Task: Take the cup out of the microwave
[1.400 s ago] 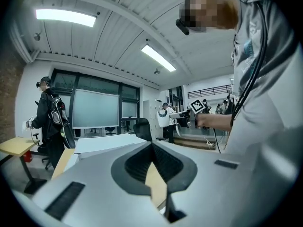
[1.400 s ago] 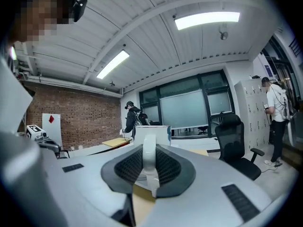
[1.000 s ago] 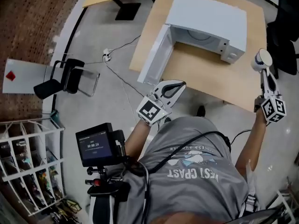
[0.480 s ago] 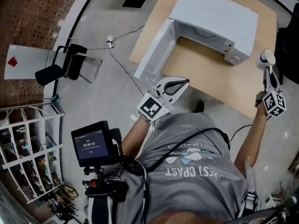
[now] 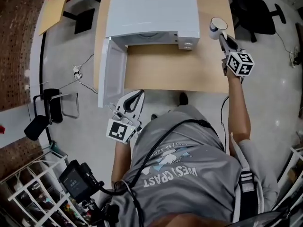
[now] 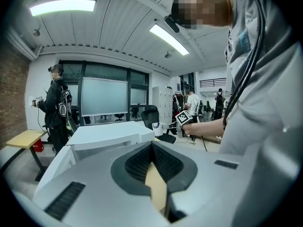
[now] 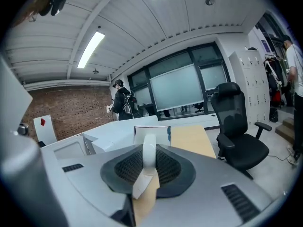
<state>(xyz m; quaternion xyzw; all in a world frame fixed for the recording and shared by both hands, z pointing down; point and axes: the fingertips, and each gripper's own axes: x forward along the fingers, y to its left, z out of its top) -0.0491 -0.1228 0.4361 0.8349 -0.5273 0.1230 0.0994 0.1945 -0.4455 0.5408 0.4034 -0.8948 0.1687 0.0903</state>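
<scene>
A white cup (image 5: 217, 25) hangs beside the right end of the white microwave (image 5: 151, 11), over the wooden table (image 5: 161, 70). My right gripper (image 5: 221, 34) is shut on its handle. In the right gripper view the handle (image 7: 149, 155) sits between the dark pads (image 7: 128, 167), with the cup body (image 7: 151, 132) just beyond. Whether the cup touches the table I cannot tell. The microwave door (image 5: 112, 70) stands open to the left. My left gripper (image 5: 141, 93) is shut with nothing in it, by the table's front edge near the door; its tips (image 6: 152, 145) meet.
A black office chair (image 5: 255, 8) stands right of the table and shows in the right gripper view (image 7: 241, 122). A cable and plug (image 5: 78, 72) lie on the floor left of the door, with a black stool (image 5: 47, 112) and a wire rack (image 5: 28, 193) beyond. People stand in the background.
The head view has swung, so the microwave now sits square at the top. My right gripper, still holding the cup, has come down close to the microwave's right end. The left gripper shifted slightly.
</scene>
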